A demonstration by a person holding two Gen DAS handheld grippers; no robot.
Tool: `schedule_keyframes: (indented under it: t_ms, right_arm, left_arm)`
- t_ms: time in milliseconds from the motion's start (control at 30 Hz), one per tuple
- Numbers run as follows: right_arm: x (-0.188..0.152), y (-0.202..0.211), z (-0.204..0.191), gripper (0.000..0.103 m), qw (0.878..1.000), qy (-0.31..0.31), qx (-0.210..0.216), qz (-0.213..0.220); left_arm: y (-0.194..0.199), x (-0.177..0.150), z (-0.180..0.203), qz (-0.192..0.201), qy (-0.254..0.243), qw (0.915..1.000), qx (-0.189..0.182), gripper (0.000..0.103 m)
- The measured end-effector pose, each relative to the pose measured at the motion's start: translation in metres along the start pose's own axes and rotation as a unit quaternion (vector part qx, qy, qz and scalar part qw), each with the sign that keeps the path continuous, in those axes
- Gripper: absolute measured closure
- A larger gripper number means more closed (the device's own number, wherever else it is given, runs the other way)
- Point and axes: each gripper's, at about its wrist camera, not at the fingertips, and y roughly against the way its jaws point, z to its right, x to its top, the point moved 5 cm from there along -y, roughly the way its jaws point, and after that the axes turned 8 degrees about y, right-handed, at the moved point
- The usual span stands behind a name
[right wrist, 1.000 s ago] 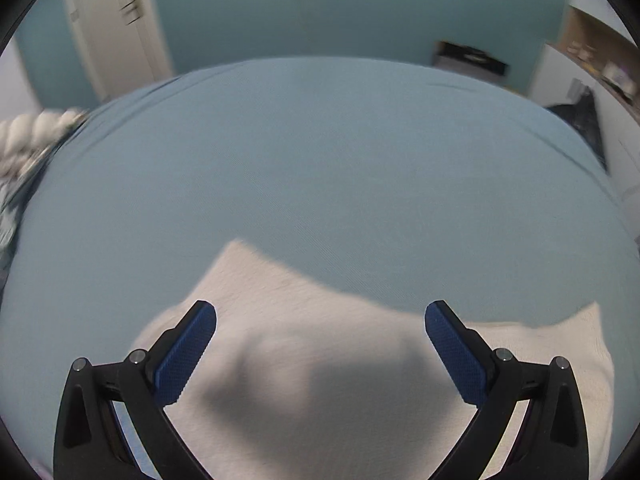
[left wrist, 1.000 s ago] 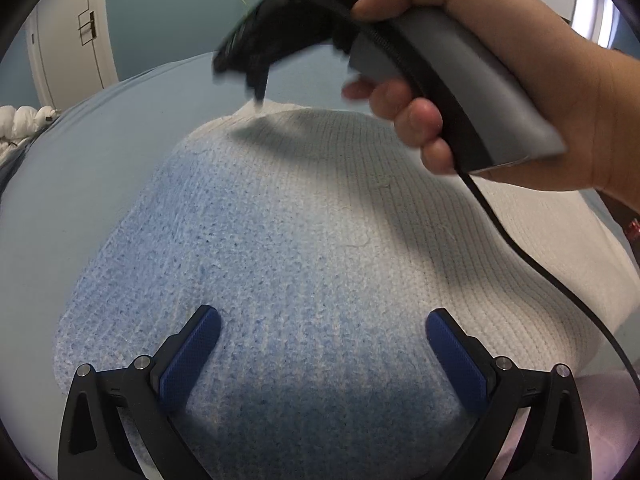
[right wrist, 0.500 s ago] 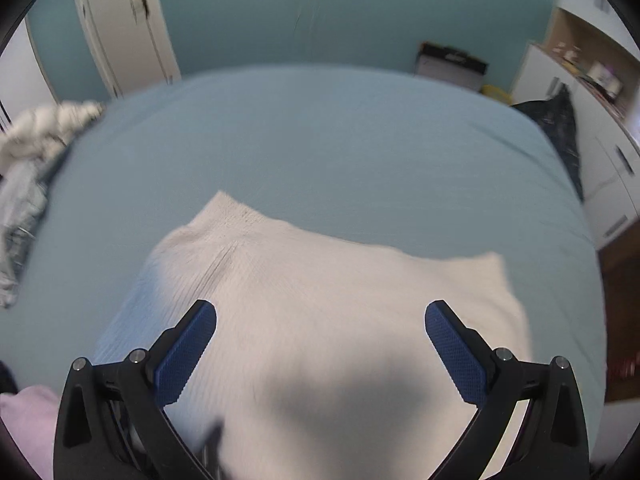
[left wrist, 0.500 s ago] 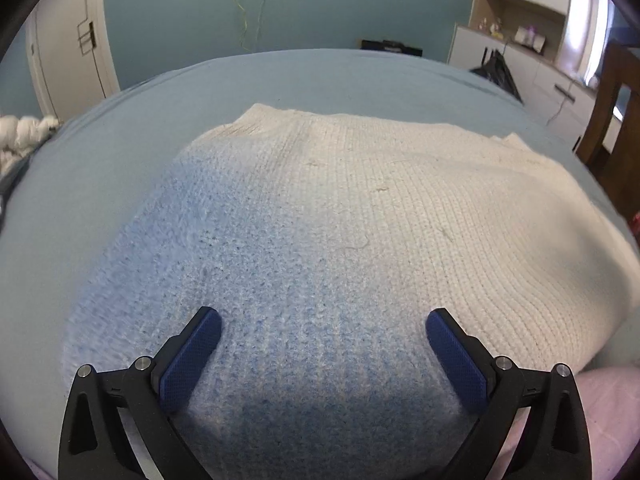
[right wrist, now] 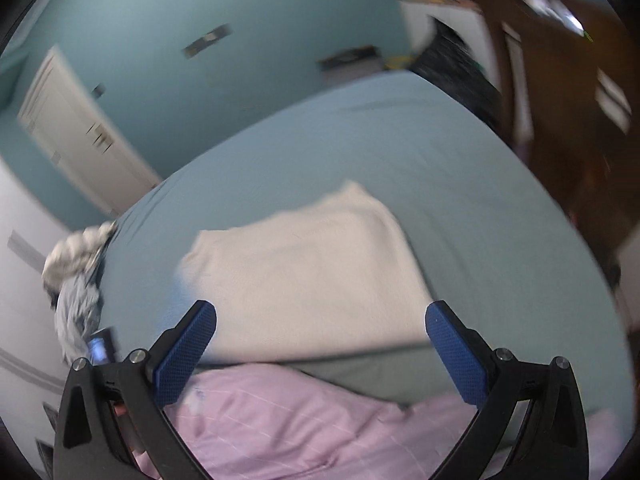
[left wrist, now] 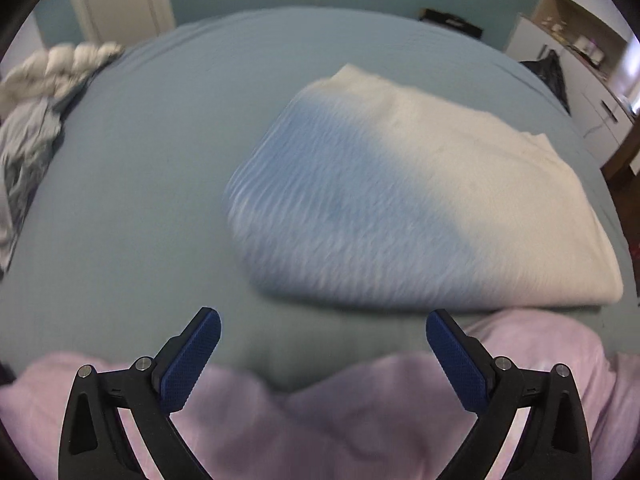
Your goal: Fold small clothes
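Folding of the cream-and-blue knitted sweater [left wrist: 404, 196] on the teal bed [left wrist: 140, 200] seems done; with both jaws released, the pink striped cloth [right wrist: 280, 420] is probably grasped next.

The knitted sweater [left wrist: 420, 216] I'm folding lies flat on the bed [left wrist: 140, 200], folded into a compact block. It is cream-white along its far and right part and fades to pale blue at the near left. Its edges look even, with 1 corner pointing away from me. Just in front of it, nearer to me, lies a crumpled pink garment [right wrist: 304, 424] with thin pale stripes.
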Motion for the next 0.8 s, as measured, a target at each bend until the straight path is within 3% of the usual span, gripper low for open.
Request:
schedule_keyframes:
  t_ms: [67, 167, 233, 333, 400, 500, 533, 600, 633, 700, 767, 800]
  right_arm:
    - [-0.021, -0.020, 0.027, 0.001, 0.998, -0.055, 0.024, -0.024]
    - [-0.046, -0.053, 0.066, 0.001, 0.984, -0.150, 0.082, -0.050]
    - [-0.060, -0.085, 0.086, 0.001, 0.972, -0.201, 0.102, -0.069]
    - [-0.073, -0.122, 0.106, 0.001, 0.954, -0.261, 0.114, -0.089]
    - [-0.070, -0.137, 0.107, 0.001, 0.949, -0.275, 0.128, -0.087]
    - [-0.055, -0.152, 0.095, 0.001, 0.949, -0.273, 0.139, -0.079]
    - [-0.051, -0.161, 0.085, 0.001, 0.945, -0.274, 0.160, -0.081]
    - [-0.046, -0.182, 0.065, 0.001, 0.933, -0.284, 0.198, -0.103]
    - [-0.045, -0.189, 0.060, 0.001, 0.933, -0.282, 0.191, -0.117]
    - [-0.046, -0.206, 0.056, 0.001, 0.937, -0.286, 0.155, -0.129]
    - [-0.047, -0.217, 0.058, 0.016, 0.930, -0.309, 0.159, -0.118]
    - [-0.047, -0.222, 0.059, 0.022, 0.923, -0.325, 0.171, -0.117]
  left_arm:
    - [-0.006, -0.008, -0.018, -0.034, 0.043, 0.9983, -0.021, 0.000]
    - [-0.015, -0.011, -0.030, -0.072, 0.115, 0.9859, -0.098, 0.000]
    - [-0.023, -0.011, -0.033, -0.094, 0.156, 0.9735, -0.138, 0.000]
    - [-0.048, -0.011, -0.029, -0.154, 0.214, 0.9418, -0.209, 0.000]
    - [-0.059, -0.007, -0.028, -0.159, 0.231, 0.9359, -0.213, 0.000]
    - [-0.072, 0.003, -0.029, -0.155, 0.242, 0.9368, -0.199, 0.000]
    - [-0.078, 0.007, -0.026, -0.158, 0.250, 0.9342, -0.200, 0.000]
    - [-0.087, 0.011, -0.020, -0.170, 0.262, 0.9271, -0.207, 0.001]
    - [-0.091, 0.012, -0.015, -0.176, 0.267, 0.9242, -0.209, 0.001]
    - [-0.101, 0.014, -0.010, -0.191, 0.292, 0.9107, -0.222, 0.001]
    - [-0.111, 0.013, -0.007, -0.203, 0.331, 0.8883, -0.245, 0.003]
    - [-0.117, 0.012, -0.003, -0.209, 0.356, 0.8725, -0.262, 0.010]
